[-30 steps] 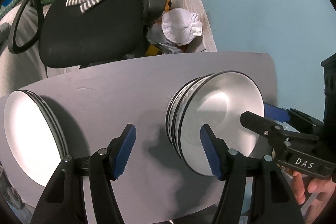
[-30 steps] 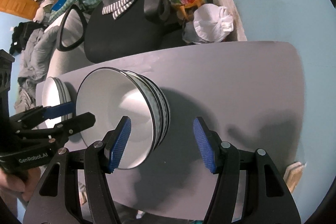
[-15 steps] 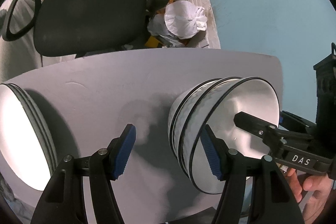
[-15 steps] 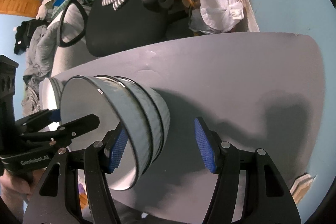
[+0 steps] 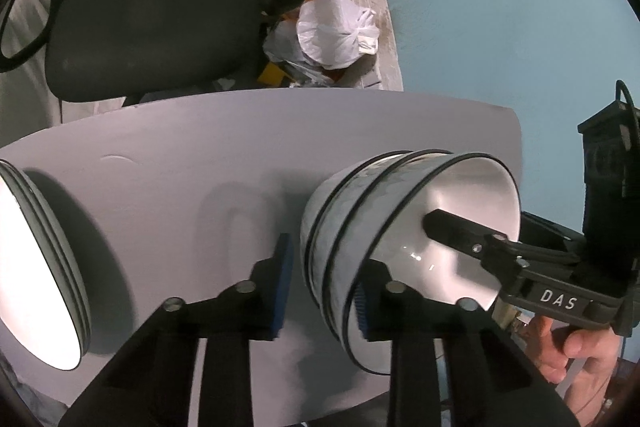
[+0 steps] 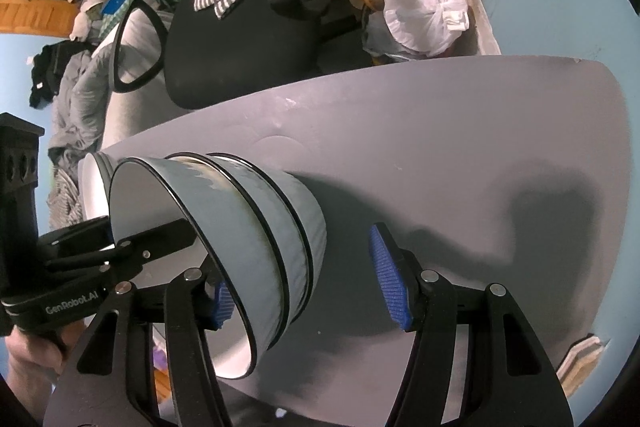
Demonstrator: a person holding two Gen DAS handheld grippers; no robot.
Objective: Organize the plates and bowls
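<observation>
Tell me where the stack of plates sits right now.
In the left wrist view the stack of plates sits at the far left edge of the grey table, apart from the stack of bowls toward the right.

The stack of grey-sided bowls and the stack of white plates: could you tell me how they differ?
The stack of grey-sided bowls is deep, with patterned grey walls; the stack of white plates is shallow. The bowls have both claws at their rim; nothing touches the plates. The bowls are on the right in the left wrist view, the plates at the left edge. Both have dark rims and stand on the grey table.
</observation>
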